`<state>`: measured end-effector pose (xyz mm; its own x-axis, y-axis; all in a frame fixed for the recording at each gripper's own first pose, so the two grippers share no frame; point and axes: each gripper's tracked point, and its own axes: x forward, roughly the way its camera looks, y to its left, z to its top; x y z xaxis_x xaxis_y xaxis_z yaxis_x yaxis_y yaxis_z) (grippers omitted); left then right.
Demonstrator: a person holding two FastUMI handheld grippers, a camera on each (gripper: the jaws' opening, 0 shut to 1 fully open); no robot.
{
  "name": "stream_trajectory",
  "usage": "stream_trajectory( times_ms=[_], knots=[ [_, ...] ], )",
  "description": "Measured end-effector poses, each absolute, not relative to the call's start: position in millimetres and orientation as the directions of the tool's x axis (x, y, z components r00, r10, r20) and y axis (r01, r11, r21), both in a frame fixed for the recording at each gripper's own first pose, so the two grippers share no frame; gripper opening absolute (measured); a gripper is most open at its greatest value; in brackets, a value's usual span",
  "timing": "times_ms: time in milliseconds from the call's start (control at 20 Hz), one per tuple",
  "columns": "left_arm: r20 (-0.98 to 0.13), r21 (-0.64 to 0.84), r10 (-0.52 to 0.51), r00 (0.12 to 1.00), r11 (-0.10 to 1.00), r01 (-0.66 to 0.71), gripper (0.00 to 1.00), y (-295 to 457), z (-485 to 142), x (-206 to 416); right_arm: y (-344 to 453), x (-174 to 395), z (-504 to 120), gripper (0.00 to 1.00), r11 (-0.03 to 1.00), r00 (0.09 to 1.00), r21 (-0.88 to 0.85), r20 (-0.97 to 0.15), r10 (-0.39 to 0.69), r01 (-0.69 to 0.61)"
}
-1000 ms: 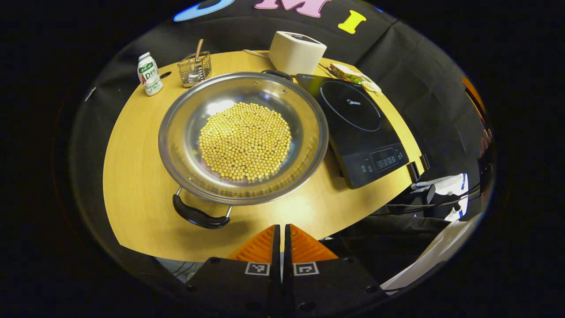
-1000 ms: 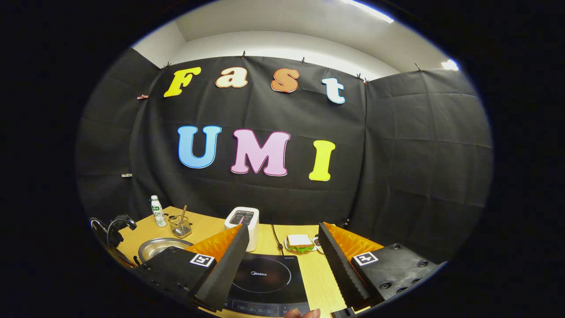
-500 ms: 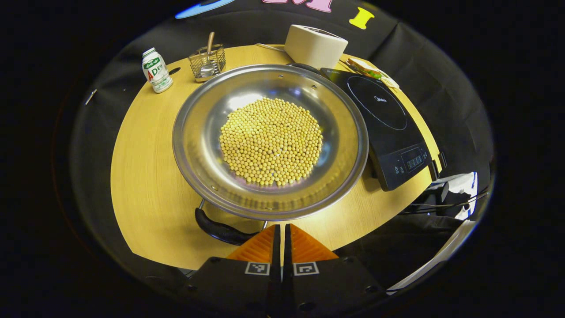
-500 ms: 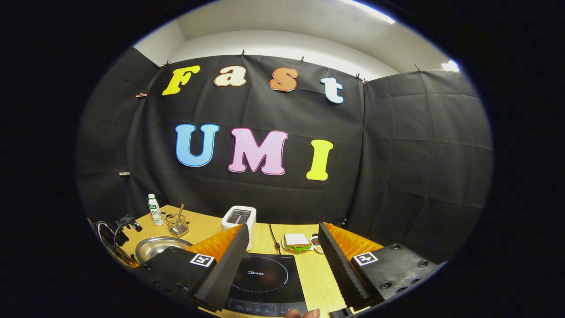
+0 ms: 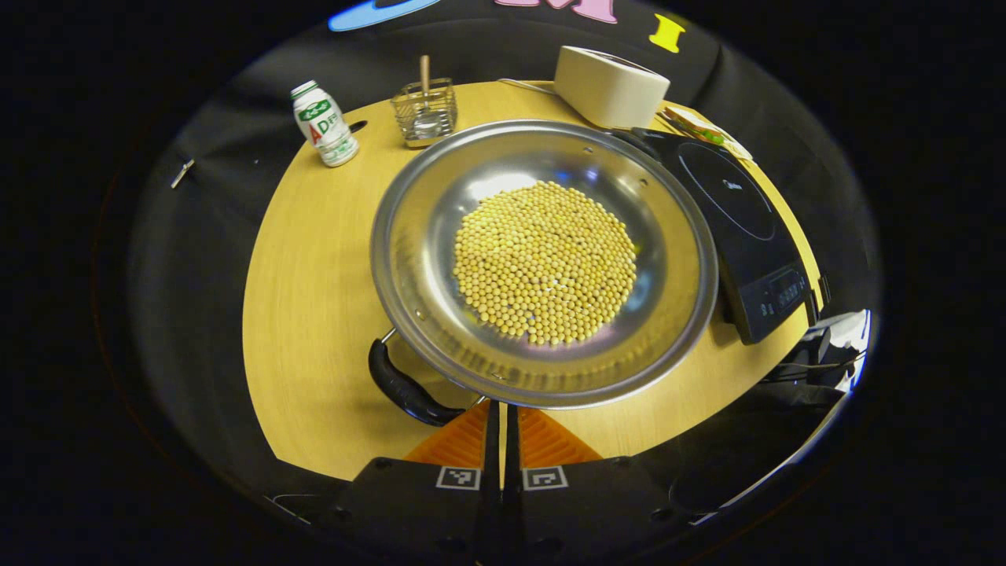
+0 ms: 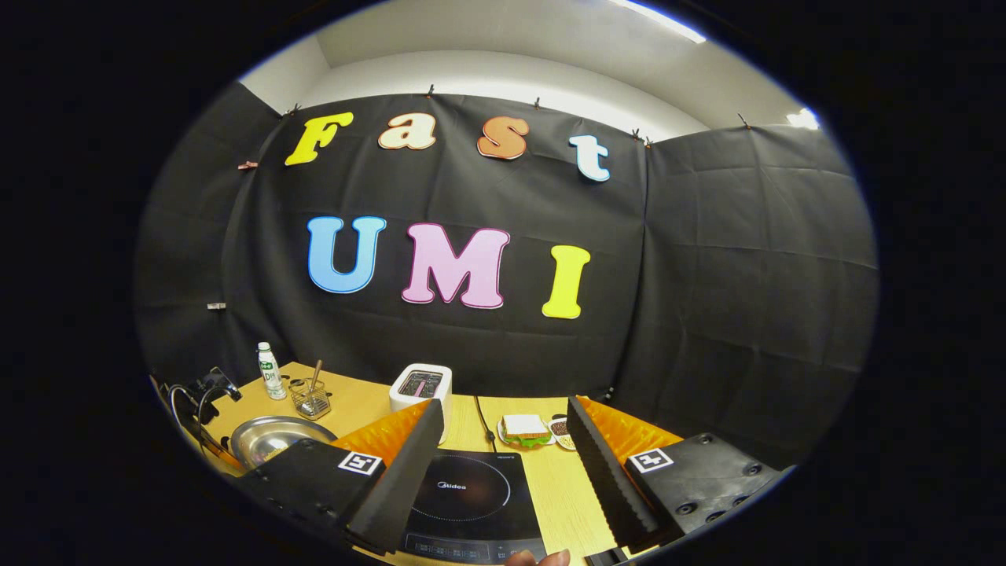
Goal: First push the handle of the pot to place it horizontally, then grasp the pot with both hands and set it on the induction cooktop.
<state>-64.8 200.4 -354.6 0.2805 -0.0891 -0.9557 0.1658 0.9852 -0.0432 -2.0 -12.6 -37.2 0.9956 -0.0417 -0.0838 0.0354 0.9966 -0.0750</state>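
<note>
The pot (image 5: 542, 259) sat on the wooden surface (image 5: 314, 267), holding a flat bed of yellow beans (image 5: 546, 263); its near handle (image 5: 405, 389) lay at 7 o'clock, just beside the left tongs (image 5: 501, 420), whose fingers were pressed together on nothing. At 2 o'clock lay the induction cooktop (image 5: 739, 228). A wire basket (image 5: 424, 118) held a utensil; beside it stood a labelled bottle (image 5: 322, 126). In the right gripper view the right tongs (image 6: 503, 464) stood apart over the cooktop, a sandwich (image 6: 525, 428) beyond.
</note>
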Motion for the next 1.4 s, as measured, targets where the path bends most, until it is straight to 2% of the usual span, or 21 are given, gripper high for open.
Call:
stream_trajectory(
  times_ms=[350,950,1150,1400],
  knots=[
    [-0.937,0.026,0.021,0.348,1.000,0.011,0.05,261.0,-357.2,-31.4,-8.5,4.3,-45.6,0.98,0.995,0.994,-0.093,-0.102,-0.046,0.037],
    [-0.893,0.048,0.093,0.440,0.993,-0.112,0.05,312.8,-362.0,32.0,18.3,16.7,-58.7,0.98,0.993,0.990,-0.120,-0.138,-0.002,-0.014],
    [-0.863,0.000,0.064,0.501,0.992,-0.126,0.07,310.0,-354.4,28.1,36.3,15.7,-71.4,0.98,0.993,0.983,-0.107,-0.178,0.037,-0.056],
    [-0.782,0.047,0.116,0.612,0.991,-0.127,0.05,329.0,-325.3,20.7,68.3,23.4,-96.1,0.98,0.991,0.960,-0.047,-0.258,0.109,-0.125]
  ],
)
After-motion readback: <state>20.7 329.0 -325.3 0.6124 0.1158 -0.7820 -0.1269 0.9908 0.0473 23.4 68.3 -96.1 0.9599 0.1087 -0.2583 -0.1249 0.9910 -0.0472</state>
